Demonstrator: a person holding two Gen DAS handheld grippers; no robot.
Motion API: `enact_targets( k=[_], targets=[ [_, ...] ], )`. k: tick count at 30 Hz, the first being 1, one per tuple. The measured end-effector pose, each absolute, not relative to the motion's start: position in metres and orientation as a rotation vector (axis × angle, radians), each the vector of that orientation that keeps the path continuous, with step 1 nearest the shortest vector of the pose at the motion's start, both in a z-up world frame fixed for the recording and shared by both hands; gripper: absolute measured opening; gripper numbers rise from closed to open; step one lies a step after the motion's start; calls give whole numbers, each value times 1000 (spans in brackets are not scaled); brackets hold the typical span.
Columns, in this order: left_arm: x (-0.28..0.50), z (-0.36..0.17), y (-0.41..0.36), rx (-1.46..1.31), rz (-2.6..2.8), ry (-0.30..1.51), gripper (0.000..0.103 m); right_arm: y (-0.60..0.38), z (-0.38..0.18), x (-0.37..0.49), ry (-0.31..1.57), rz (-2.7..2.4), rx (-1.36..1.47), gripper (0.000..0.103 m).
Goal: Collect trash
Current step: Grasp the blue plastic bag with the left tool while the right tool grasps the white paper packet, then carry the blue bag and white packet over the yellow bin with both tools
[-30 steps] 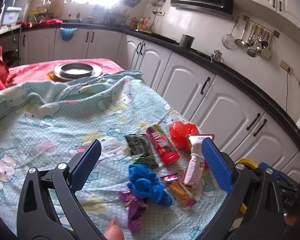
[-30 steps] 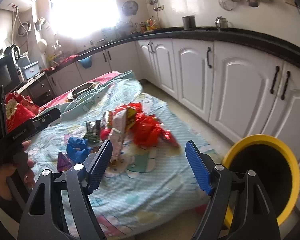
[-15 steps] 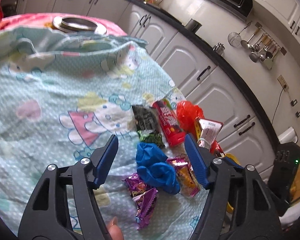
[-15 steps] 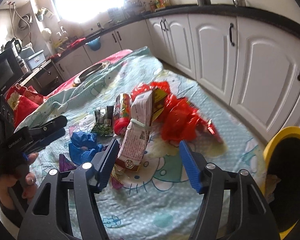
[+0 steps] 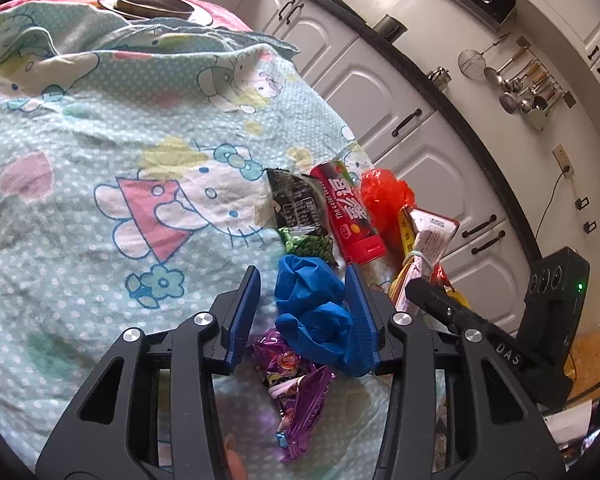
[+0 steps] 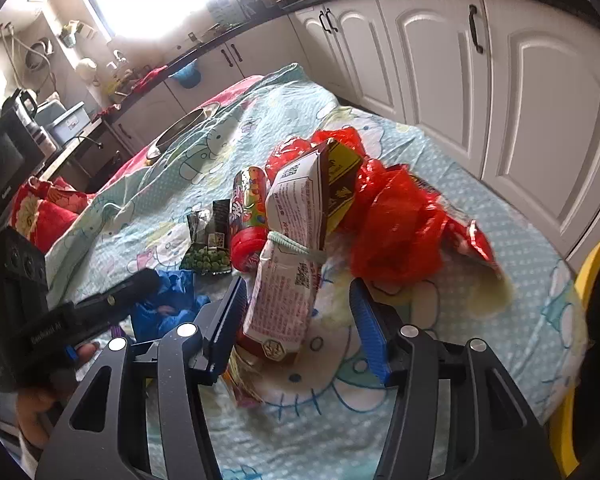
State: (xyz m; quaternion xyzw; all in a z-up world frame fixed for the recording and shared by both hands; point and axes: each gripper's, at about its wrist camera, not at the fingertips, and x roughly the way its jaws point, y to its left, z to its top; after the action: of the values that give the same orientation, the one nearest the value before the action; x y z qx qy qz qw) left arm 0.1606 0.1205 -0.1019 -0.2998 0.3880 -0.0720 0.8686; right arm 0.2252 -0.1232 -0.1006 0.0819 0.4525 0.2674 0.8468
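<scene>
While closing, left fingers (image 5: 302, 292) half-wide | blue glove (image 5: 316, 316) between, touching right finger.

tube (image 5: 346, 212) right of packet (image 5: 298, 208) | glove (image 5: 316, 312) before both

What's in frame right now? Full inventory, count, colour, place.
cloth: 1, mint cartoon print, over table
blue bag: 1, blue, crumpled, between left gripper's closing jaws
purple wrapper: 1, purple, beneath blue bag
pea packet: 1, black-green, beside tube
candy tube: 1, red, mid-pile
tied packet: 1, white-pink, between right gripper's closing jaws
red bag: 1, red, behind packet
bin: 1, yellow rim, right of table
pan: 1, metal, far end
left gripper: black, blue pads
right gripper: same
</scene>
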Motion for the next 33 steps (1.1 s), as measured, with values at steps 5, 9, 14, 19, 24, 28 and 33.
enact_targets(
  k=[5, 9, 14, 19, 24, 28, 33],
  targets=[
    [162, -104, 122, -623, -161, 823, 27, -120, -106, 230, 982, 577, 204, 48],
    [162, -104, 120, -615, -168, 829, 23, -117, -111, 231, 1004, 599, 224, 34],
    [161, -100, 115, -594, -183, 831, 16, -119, -104, 222, 964, 615, 210, 32],
    [156, -86, 104, -521, -171, 801, 9, -123, -94, 213, 918, 625, 205, 29],
    [151, -68, 98, -504, -182, 753, 8, -131, -86, 202, 884, 634, 192, 29],
    [146, -56, 96, -495, -186, 720, 7, -138, -77, 191, 854, 642, 182, 29],
    [142, -43, 89, -476, -195, 696, 7, -153, -70, 183, 834, 642, 180, 29]
  ],
)
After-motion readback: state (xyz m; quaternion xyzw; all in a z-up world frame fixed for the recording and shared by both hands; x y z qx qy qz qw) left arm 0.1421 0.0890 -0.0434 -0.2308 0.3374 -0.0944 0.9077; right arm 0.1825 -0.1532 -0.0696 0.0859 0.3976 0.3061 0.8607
